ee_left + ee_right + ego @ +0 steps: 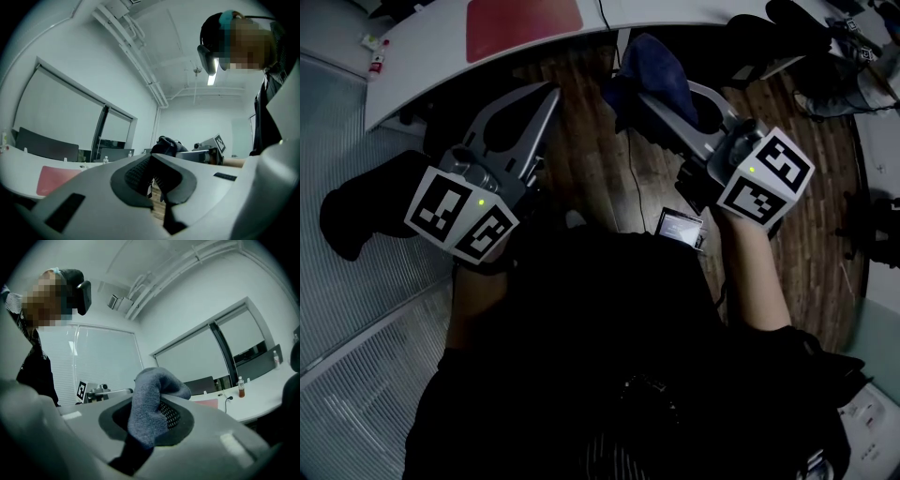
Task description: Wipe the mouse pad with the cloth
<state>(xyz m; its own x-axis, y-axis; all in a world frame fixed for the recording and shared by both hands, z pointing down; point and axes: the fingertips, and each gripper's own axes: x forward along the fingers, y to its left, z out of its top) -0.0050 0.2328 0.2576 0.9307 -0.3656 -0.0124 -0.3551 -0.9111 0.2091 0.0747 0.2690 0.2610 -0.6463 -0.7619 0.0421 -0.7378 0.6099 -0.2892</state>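
— Close to our chest, what do the two grippers hold?
— Our left gripper [546, 98] has its jaws pressed together on nothing. Our right gripper [150, 423] is clenched on the crumpled blue-grey cloth [149, 401], which we hold above the dark wooden floor [591, 159].
— And further off?
— We see the red rectangular mouse pad [523, 23] lying flat on the curved white desk [431, 66], well apart from the cloth.

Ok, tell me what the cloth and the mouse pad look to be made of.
Cloth: soft blue-grey fabric, probably knit or terry, matte; fuzzy nap and limp folds. Mouse pad: thin flat red sheet, dull finish; perhaps fabric-topped foam, too far to tell.
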